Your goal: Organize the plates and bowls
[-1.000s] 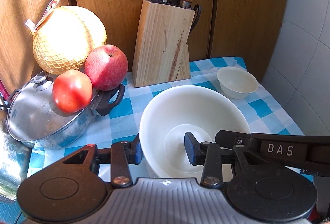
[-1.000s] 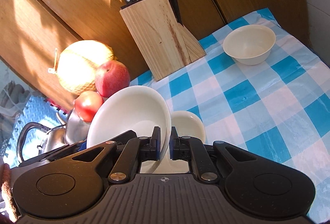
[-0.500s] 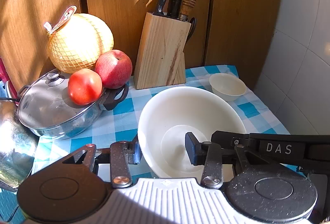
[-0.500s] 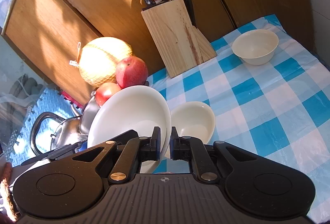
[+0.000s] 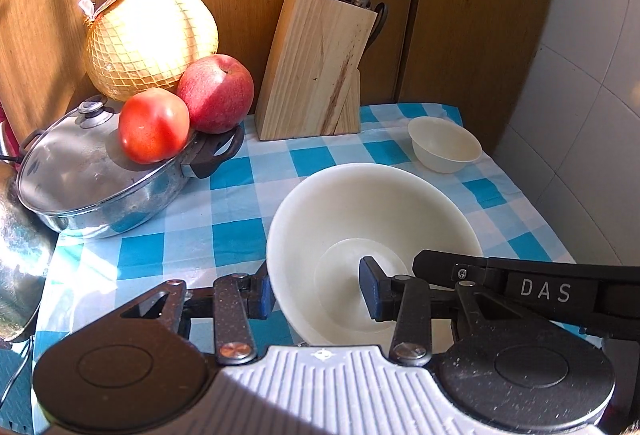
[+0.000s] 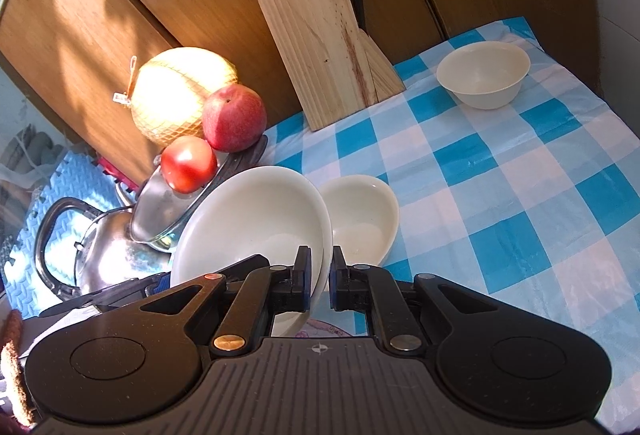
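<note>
Left wrist view:
- The left tongs (image 5: 316,293) stood spread, their blue-padded fingers straddling the near wall of a large bowl (image 5: 372,235), one outside it and one inside; neither pad visibly pressed the wall.
- That large bowl was smooth, matte cream-white, round and deep with a flat circular floor.
- A black bar of the right tongs (image 5: 532,287), lettered "DAS", crossed the bowl's right rim.
- A small bowl (image 5: 445,143), cream and thin-walled, sat well apart at the far right corner of the tabletop (image 5: 236,195), which wore a glossy blue-and-white checked cloth.
- A pale wooden knife block (image 5: 316,67) with visible grain held dark and wooden handles.
- A steel pot (image 5: 92,175) with a shiny domed lid carried a smooth red tomato (image 5: 154,125); a red apple (image 5: 216,93) and a netted yellow pomelo (image 5: 152,41) were just behind.

Right wrist view:
- The right tongs (image 6: 320,281) were pressed nearly together, pinching the large bowl's (image 6: 256,227) thin rim, the bowl tilted on edge above the cloth.
- A second shallow white bowl (image 6: 360,219) lay just beside it on the tabletop.
- The small bowl (image 6: 484,73) stood far off near the knife block (image 6: 324,39).
- A rounded steel kettle (image 6: 104,251) with a black looped handle sat at the left.
</note>
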`<state>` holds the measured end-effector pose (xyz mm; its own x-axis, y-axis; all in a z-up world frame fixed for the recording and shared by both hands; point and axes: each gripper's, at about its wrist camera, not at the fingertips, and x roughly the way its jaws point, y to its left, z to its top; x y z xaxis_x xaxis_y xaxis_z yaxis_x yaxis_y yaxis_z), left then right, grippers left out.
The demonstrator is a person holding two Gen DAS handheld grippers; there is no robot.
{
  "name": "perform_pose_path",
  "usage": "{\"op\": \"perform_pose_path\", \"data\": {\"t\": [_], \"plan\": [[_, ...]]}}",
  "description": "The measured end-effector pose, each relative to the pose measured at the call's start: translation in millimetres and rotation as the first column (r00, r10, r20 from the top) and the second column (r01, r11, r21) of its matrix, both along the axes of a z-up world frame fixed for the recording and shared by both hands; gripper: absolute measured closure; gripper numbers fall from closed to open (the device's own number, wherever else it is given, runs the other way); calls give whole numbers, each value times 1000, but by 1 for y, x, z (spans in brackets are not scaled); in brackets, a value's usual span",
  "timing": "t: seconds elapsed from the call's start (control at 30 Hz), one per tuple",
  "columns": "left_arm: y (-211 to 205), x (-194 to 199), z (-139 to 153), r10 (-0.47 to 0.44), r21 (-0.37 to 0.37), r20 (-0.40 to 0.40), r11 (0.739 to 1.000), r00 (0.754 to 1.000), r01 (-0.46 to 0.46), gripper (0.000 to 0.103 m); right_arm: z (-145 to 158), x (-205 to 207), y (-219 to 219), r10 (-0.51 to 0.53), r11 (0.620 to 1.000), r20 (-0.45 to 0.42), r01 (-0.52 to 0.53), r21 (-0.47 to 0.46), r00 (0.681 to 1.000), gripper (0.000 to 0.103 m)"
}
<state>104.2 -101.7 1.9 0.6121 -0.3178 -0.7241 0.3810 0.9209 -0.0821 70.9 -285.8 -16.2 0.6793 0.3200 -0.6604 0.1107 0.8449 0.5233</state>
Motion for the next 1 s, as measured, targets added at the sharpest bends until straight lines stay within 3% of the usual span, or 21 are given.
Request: {"op": "perform_pose_path", "data": {"t": [0.23, 0.83, 1.0], "plan": [[-8, 23, -11, 14, 1, -30, 1000, 999, -14, 69, -12, 19, -3, -28, 1000, -29, 28, 3, 999, 89], [-15, 54, -37, 48, 25, -86, 999, 995, -46, 71, -25, 42, 5, -42, 994, -37, 37, -105, 998, 89], [-16, 55, -40, 53, 60, -72, 997, 996, -48, 71, -24, 42, 4, -57, 986, -18, 54, -157, 998, 77]]}}
